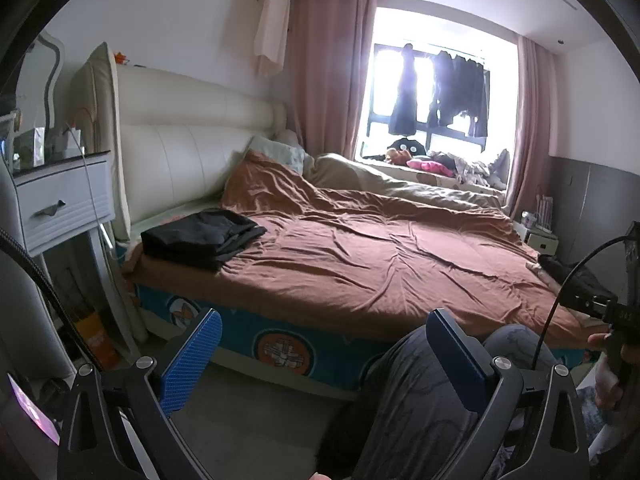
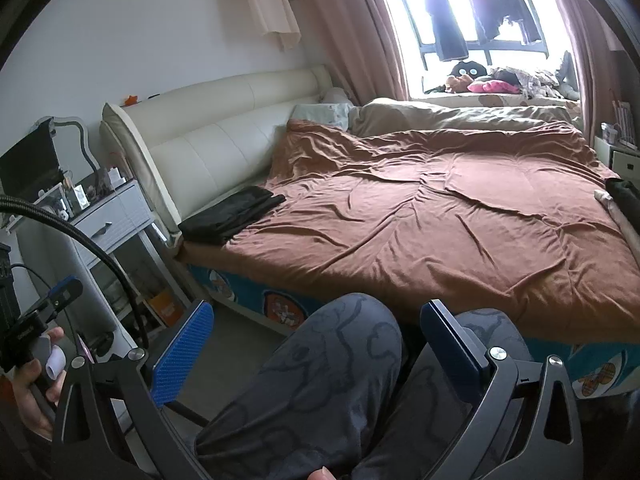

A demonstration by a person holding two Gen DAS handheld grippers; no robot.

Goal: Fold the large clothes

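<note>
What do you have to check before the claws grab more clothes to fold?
1. Left claw open and holding nothing: ok.
2. Right claw open and holding nothing: ok.
3. Folded black clothes lying flat by the headboard, out of the way: ok.
4. Middle of the brown blanket free for spreading clothes: ok, though wrinkled.
5. Next dark clothes at the bed's far right edge within reach: cannot tell, mostly cut off.
6. Claws near the bed: not ok, both hang low over the person's knees.
</note>
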